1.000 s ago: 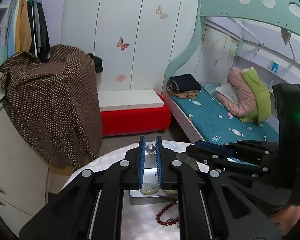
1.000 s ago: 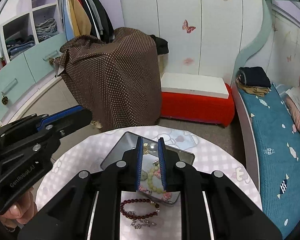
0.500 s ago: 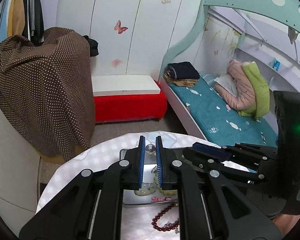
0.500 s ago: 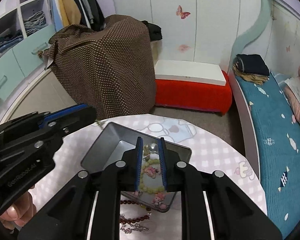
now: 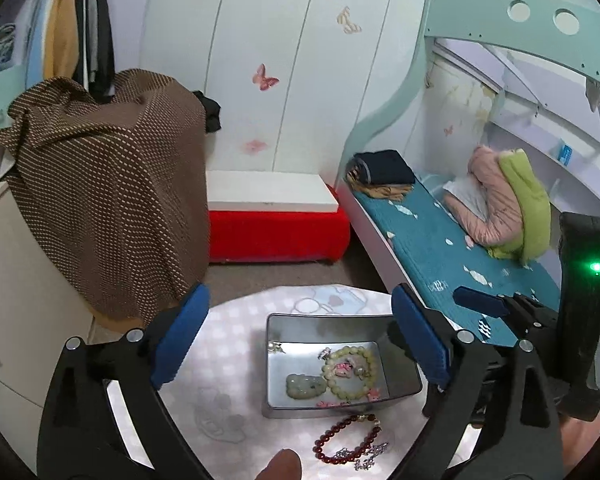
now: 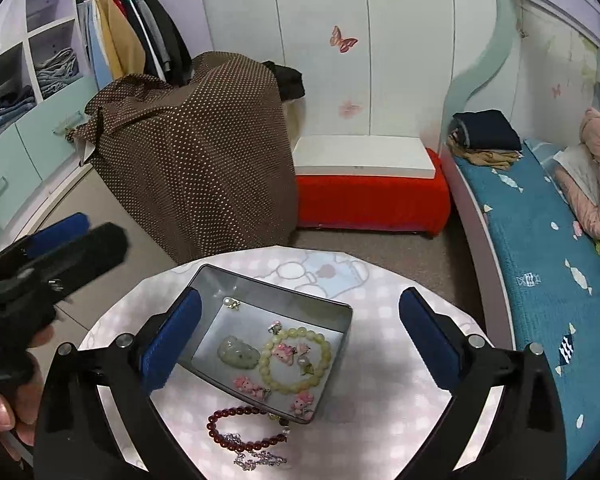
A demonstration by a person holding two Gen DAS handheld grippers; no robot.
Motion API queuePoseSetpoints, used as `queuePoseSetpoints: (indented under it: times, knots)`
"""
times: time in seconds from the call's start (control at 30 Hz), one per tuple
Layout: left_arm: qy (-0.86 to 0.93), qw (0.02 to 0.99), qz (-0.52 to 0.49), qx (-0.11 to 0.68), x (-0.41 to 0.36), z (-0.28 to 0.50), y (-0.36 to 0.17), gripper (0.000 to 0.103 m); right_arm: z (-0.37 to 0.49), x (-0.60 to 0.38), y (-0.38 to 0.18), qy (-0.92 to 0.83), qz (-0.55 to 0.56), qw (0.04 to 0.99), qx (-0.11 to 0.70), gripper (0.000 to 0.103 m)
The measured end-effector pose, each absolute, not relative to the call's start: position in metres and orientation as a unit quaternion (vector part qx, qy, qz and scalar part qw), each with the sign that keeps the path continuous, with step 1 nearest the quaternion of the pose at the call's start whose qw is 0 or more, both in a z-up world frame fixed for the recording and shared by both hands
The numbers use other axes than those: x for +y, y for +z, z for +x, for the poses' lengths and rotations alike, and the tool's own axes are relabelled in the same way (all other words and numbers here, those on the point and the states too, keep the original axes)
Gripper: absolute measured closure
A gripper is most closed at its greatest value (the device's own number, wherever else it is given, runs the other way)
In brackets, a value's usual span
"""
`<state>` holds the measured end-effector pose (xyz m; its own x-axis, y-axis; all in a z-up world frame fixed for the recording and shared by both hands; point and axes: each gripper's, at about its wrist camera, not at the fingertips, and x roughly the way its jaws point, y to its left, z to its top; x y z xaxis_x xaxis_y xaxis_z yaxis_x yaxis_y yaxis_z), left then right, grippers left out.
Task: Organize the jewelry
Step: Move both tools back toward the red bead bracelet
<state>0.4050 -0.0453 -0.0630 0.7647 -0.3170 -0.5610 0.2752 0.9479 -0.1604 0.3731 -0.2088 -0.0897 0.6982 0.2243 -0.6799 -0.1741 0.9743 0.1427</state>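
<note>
A silver metal tin (image 5: 342, 410) (image 6: 268, 280) sits on the round pink-checked table (image 5: 228, 340) (image 6: 380, 308). In it lie a pale green bead bracelet (image 5: 374, 366) (image 6: 327, 354), a jade pendant (image 5: 305, 386) (image 6: 238, 352) and pink charms (image 6: 284, 352). In front of the tin, on the cloth, are a dark red bead bracelet (image 5: 319, 442) (image 6: 236, 412) and a silver chain (image 5: 370, 454) (image 6: 260, 458). My left gripper (image 5: 300, 308) and right gripper (image 6: 300, 304) both hang above the tin. Their jaws are opening wide and hold nothing.
A brown dotted cloth (image 6: 204, 168) covers furniture beyond the table. A red bench (image 6: 372, 196) stands behind and a bed (image 6: 540, 248) lies to the right. A person's hand (image 6: 4, 412) holds the left tool at the table's left edge.
Both grippers were shut over the tin and now stand wide apart. The jewellery in the tin is no longer hidden behind the fingers.
</note>
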Motion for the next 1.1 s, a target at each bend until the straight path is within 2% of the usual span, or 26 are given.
queuePoseSetpoints:
  times: [0.3, 0.5, 1.1]
  knots:
    - [-0.119, 0.954, -0.032, 0.274, -0.028, 0.362, -0.05, 0.007, 0.343, -0.222, -0.07, 0.088, 0.042, 0.935, 0.341, 0.008]
    - [-0.099, 0.957, -0.027, 0.27, -0.017, 0.332, -0.059, 0.007, 0.306, -0.236, -0.064, 0.075, 0.044, 0.942, 0.324, 0.008]
    - [-0.101, 0.928, 0.002, 0.36, -0.032, 0.293, -0.154, 0.007, 0.255, -0.232, -0.135, 0.061, -0.01, 0.916, 0.396, 0.008]
